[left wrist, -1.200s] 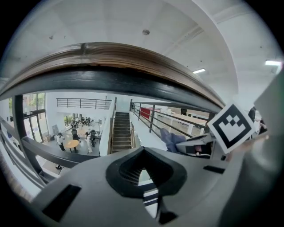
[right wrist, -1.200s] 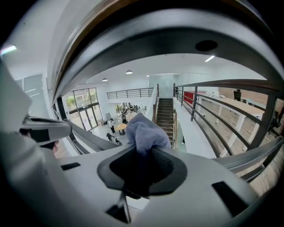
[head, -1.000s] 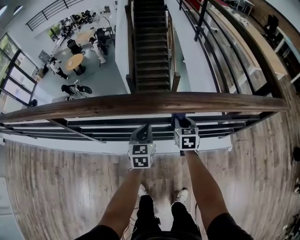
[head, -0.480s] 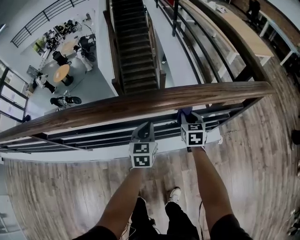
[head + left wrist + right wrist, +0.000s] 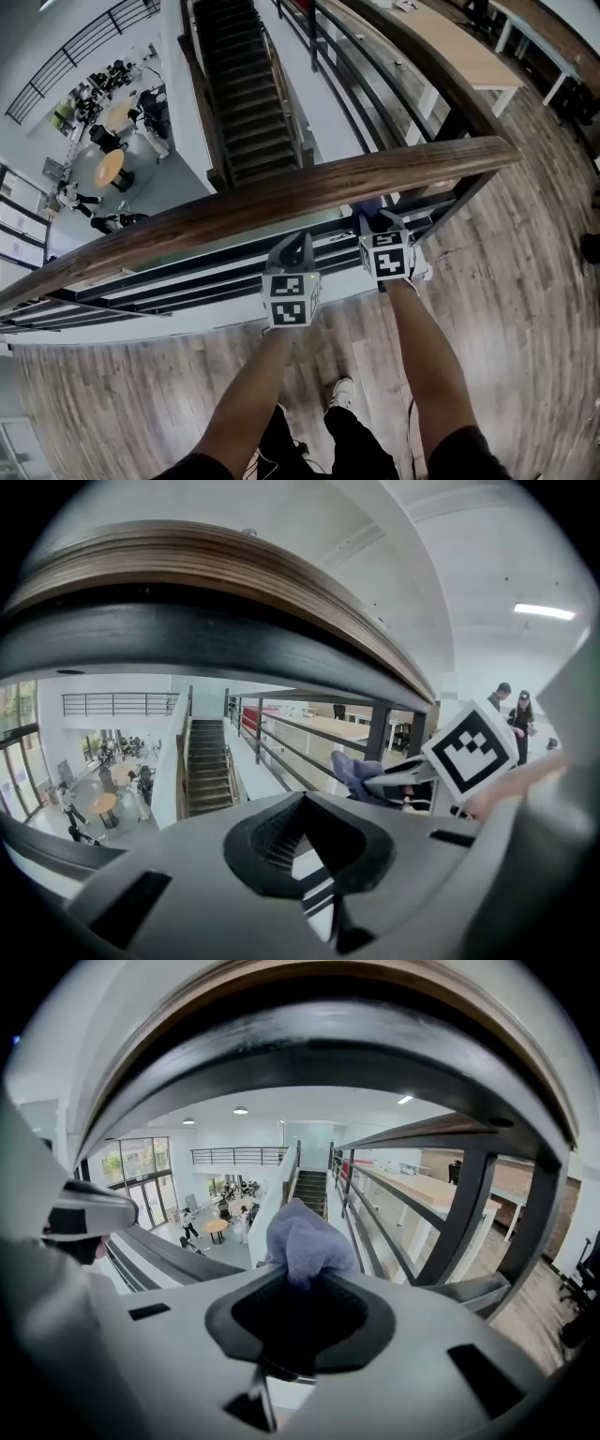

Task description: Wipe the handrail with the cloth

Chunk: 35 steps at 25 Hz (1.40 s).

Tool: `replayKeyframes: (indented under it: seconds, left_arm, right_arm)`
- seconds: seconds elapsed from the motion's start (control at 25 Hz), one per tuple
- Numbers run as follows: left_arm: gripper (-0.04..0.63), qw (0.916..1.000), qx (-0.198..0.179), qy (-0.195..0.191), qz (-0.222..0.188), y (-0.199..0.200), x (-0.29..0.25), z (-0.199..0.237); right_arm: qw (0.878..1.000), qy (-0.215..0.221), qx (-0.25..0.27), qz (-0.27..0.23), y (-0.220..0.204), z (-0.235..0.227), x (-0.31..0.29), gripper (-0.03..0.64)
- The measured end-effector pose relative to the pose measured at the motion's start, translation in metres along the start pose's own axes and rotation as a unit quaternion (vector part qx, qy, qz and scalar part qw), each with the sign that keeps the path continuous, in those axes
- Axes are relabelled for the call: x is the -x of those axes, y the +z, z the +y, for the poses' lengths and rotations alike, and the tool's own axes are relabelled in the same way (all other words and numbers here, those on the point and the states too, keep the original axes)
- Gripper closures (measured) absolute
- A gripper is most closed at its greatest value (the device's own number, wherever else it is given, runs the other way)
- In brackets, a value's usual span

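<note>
1. The wooden handrail (image 5: 281, 197) runs across the head view, rising from lower left to upper right. It caps a black railing (image 5: 187, 272) at the edge of an upper floor, with a staircase (image 5: 239, 103) and a lobby far below.
2. The right gripper (image 5: 377, 227) has its jaws closed on the cloth (image 5: 367, 216), a bluish-purple wad. In the right gripper view the cloth (image 5: 305, 1241) bulges out of the jaws as a soft knob, so fabric, and not hard plastic, would meet the wood.
3. That gripper sits just under the near edge of the rail. The handrail (image 5: 328, 1016) arches close overhead and its dark underside fills the top of the picture. The cloth appears to be pointed at the rail's lower face, but I cannot tell whether it touches.
4. The left gripper (image 5: 292, 251) hangs just beside the right one, on the person's side of the railing. Its jaws look closed with nothing between them, and only a sliver of background shows through. It seems to be kept out of the way, neither steadying nor wiping.
5. From the left gripper view the cloth (image 5: 354, 772) pokes forward from the right gripper (image 5: 403, 782), below the rail.
6. Both forearms reach forward over the wooden floor (image 5: 141, 375), with the person close to the railing. I judge the wiping barely under way.
</note>
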<state>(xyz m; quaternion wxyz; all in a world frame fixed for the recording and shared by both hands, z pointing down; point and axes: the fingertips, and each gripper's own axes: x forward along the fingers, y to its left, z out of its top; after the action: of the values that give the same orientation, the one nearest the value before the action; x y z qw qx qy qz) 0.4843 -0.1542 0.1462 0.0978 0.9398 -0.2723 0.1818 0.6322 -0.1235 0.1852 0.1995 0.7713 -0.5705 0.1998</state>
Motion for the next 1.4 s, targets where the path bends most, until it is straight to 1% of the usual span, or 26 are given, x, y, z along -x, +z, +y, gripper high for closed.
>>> replayKeyframes:
  seconds: [0.08,0.2,0.36,0.48,0.64,0.88,1.16,1.4]
  left_arm:
    - [0.594,1.0,-0.002,0.001,0.008,0.001,-0.006,-0.013]
    - [0.594,0.9999,-0.003,-0.001,0.012,0.003,-0.015,-0.027]
    - [0.594,0.9999,-0.013,-0.008,0.007,0.0,-0.031,-0.054]
    - [0.594,0.9996,-0.022,-0.015,-0.002,0.009,-0.044,-0.076]
    - [0.594,0.9995,-0.023,-0.02,-0.002,0.007,-0.054,-0.092]
    - [0.594,0.9995,-0.024,-0.022,0.002,-0.001,-0.058,-0.107]
    - [0.594,0.9996,-0.019,-0.022,-0.007,-0.005,-0.055,-0.109]
    - [0.594,0.9998,0.001,-0.012,-0.015,-0.027,-0.038,-0.078]
  right_arm:
    - [1.0,-0.007,0.01,-0.002,-0.002,-0.019,0.004,0.541]
    - [1.0,-0.023,0.008,0.002,-0.006,-0.052,0.007,0.541]
    - [0.999,-0.04,0.015,0.01,-0.025,-0.097,0.007,0.541]
    - [0.998,-0.05,0.024,0.003,-0.026,-0.133,0.009,0.541]
    - [0.998,-0.064,0.029,0.004,-0.033,-0.168,0.012,0.541]
    - [0.996,-0.084,0.012,0.009,-0.041,-0.207,0.016,0.541]
    - [0.994,-0.11,0.005,0.007,-0.044,-0.237,0.022,0.541]
    - [0.989,-0.146,-0.038,0.001,-0.055,-0.254,0.023,0.541]
